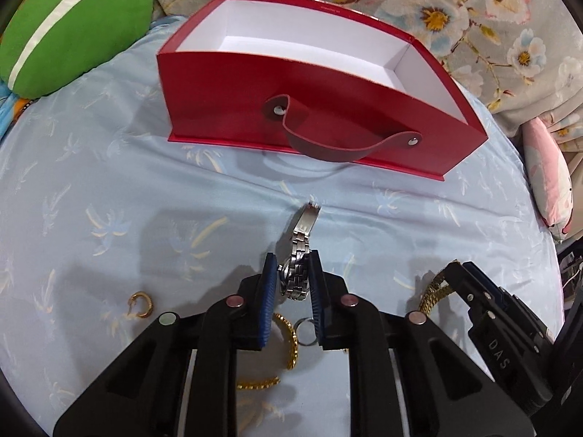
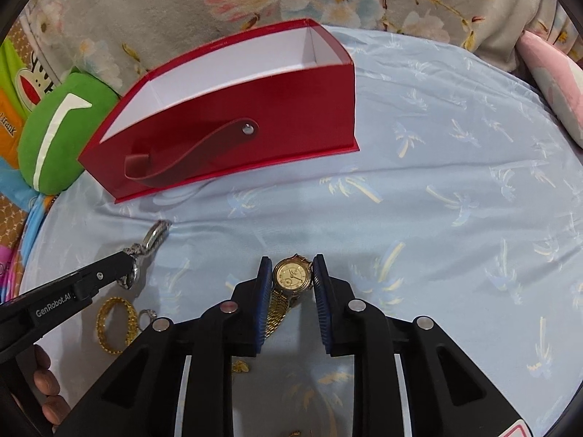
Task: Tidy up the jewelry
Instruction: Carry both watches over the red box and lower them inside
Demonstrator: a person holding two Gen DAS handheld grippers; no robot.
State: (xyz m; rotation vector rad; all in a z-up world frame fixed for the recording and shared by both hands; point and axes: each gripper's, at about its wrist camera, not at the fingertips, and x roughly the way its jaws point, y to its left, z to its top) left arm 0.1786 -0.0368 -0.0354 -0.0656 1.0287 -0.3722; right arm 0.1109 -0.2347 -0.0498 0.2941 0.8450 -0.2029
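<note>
Your left gripper is clamped on the silver metal-link wristwatch, pinching it edge-on by the case with the loose bracelet sticking out ahead of the pads; that thin hold could let the watch twist or slide free if you swing it fast. Directly beneath that gripper lie a gold chain bracelet and a small silver ring, and off to its left a gold hoop earring, so a dangling strap could snag or drag them across the pale blue palm-print bedsheet. Your right gripper grips the gold round-faced wristwatch by its case, its strap trailing back between the fingers and apparently touching the sheet. Ahead of both stands the open red cardboard box with a strap handle; its tall near wall could catch a low carry.
</note>
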